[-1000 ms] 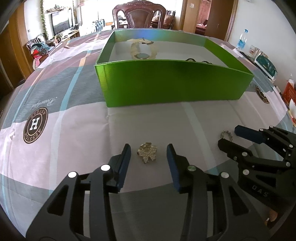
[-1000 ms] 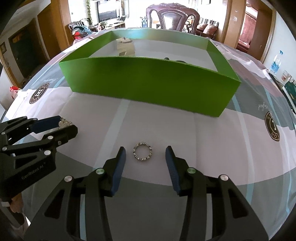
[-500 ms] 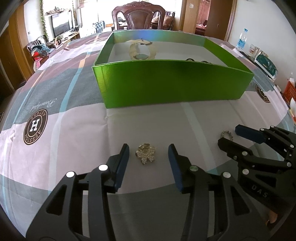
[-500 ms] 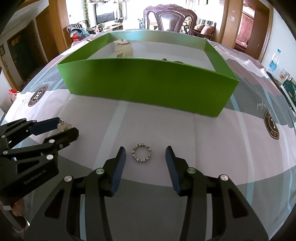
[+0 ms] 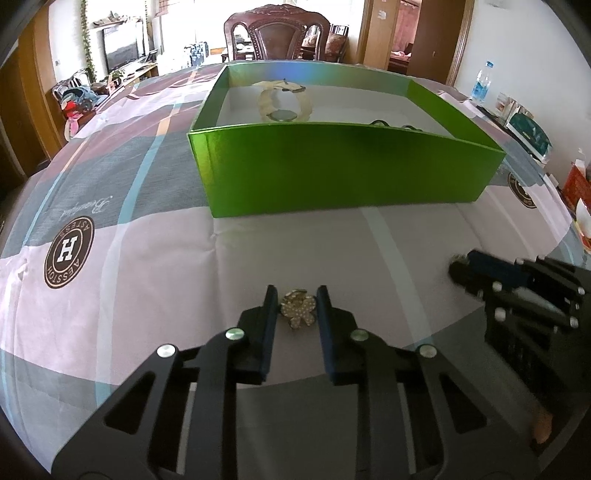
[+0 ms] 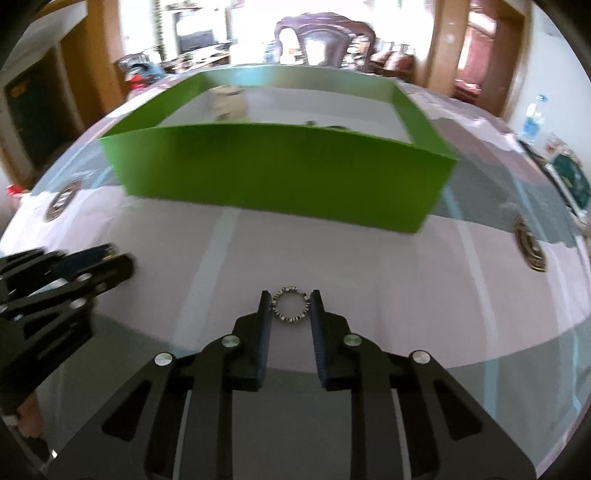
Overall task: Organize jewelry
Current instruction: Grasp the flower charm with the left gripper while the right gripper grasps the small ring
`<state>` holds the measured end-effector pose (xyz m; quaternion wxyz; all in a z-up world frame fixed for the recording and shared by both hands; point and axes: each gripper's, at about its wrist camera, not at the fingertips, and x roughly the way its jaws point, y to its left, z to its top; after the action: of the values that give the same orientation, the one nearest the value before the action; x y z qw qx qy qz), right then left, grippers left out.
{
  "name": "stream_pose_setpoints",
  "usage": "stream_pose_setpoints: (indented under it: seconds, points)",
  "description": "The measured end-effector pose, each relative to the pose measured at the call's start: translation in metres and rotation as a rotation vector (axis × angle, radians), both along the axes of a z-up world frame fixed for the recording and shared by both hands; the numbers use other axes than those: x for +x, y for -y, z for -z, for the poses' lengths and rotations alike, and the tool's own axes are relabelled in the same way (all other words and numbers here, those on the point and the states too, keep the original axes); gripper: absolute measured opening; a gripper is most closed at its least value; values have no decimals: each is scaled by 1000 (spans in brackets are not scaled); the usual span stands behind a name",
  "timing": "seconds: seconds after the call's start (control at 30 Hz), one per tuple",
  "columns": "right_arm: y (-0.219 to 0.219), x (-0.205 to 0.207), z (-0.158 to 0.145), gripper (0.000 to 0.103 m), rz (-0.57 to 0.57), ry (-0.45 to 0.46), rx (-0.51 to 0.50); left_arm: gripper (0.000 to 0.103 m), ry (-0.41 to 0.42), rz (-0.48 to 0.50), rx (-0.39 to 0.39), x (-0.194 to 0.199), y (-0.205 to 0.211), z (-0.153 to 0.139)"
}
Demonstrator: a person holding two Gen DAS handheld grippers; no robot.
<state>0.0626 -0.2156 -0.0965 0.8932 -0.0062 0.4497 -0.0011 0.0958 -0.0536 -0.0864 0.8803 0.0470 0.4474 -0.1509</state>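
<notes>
A gold flower brooch [image 5: 298,308] lies on the tablecloth between the fingers of my left gripper [image 5: 295,301], which have closed in until they touch its sides. A small silver beaded ring [image 6: 290,305] sits between the fingers of my right gripper [image 6: 290,304], which are shut on its edges. The green box [image 5: 343,166] stands ahead of both grippers; it also shows in the right wrist view [image 6: 280,177]. Inside it are a cream watch [image 5: 282,101] and a dark piece [image 5: 380,123]. The right gripper shows at the right of the left wrist view [image 5: 465,267].
A patterned pink and grey tablecloth [image 5: 129,258] covers the table. A wooden chair [image 5: 279,33] stands behind the box. A water bottle [image 5: 482,83] and packages [image 5: 528,129] sit at the far right edge. The left gripper appears at the left of the right wrist view [image 6: 99,266].
Both grippers have closed from wide open: the left onto the brooch, the right onto the ring. The right wrist view is now blurred by motion.
</notes>
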Motion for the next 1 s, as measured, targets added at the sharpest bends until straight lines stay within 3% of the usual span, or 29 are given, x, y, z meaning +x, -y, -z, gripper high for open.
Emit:
stream_pose_setpoints:
  seconds: [0.17,0.23,0.27,0.33,0.37,0.47,0.53,0.57,0.63,0.67,1.0]
  points:
    - [15,2,0,24,72,-17,25,23,-3,22,-16,-2,-4,0]
    - [18,0,0,43,65,-31,46,26,-5,26,-22,-3,-5,1]
    - [18,-1,0,46,55,-35,61,29,-5,25,-20,-4,-5,1]
    - [17,-3,0,47,48,-31,56,46,0,17,-9,-4,-4,1]
    - [16,-3,0,47,45,-28,45,46,4,14,-1,-4,-2,2]
    - [15,-2,2,47,41,-13,34,46,12,9,16,-3,2,2]
    - [14,0,2,45,39,-11,32,40,12,0,17,-2,2,2]
    - [14,1,2,42,35,-8,33,37,15,-6,22,-2,2,2]
    - [13,0,2,22,24,0,37,26,17,-13,25,-1,1,2]
    - [13,1,1,21,19,0,41,23,16,-15,24,0,1,1]
    - [15,-2,-8,21,10,18,51,20,29,-19,6,-2,-3,-7]
